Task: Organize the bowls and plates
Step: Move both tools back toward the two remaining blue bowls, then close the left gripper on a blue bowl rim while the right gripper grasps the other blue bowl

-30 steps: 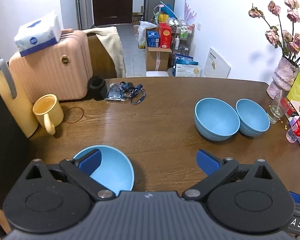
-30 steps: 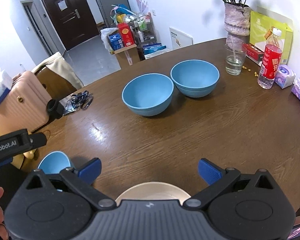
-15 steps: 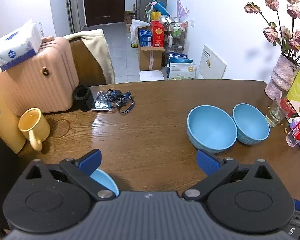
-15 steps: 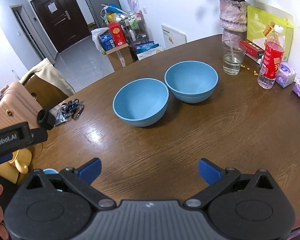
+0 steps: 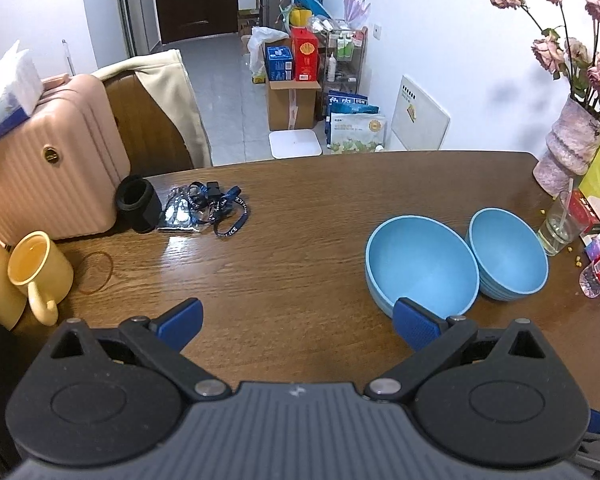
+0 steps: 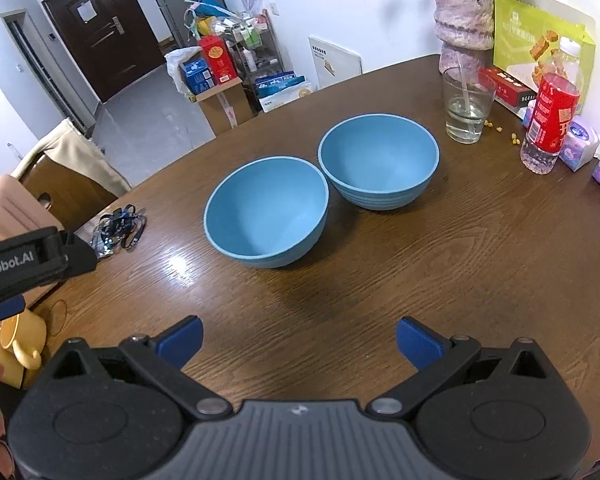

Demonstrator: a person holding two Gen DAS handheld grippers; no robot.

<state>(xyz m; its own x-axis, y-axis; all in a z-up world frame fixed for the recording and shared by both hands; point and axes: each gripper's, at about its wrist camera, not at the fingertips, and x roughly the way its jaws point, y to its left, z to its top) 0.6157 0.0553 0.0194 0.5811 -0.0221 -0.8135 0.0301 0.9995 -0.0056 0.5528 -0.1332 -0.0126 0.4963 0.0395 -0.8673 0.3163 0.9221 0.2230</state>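
Now that the small blue bowl and pale plate are slipping out of view, both the left hand-held gripper (image 5: 296, 320) and right hand-held gripper (image 6: 299, 339) are hovering spread and empty, facing two blue bowls (image 6: 266, 212) touching mid-counter (image 6: 460, 264), probably next.

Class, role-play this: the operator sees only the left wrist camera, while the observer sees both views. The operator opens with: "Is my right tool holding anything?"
Observer: No. The right tool is open and empty, over the table, short of the nearer bowl.
Operator: My view cuts off the bottle. Is it upright?
Observer: Yes, the bottle stands upright with its white cap on.
Operator: What is beyond it?
Observer: A small tissue pack, right beside the bottle.
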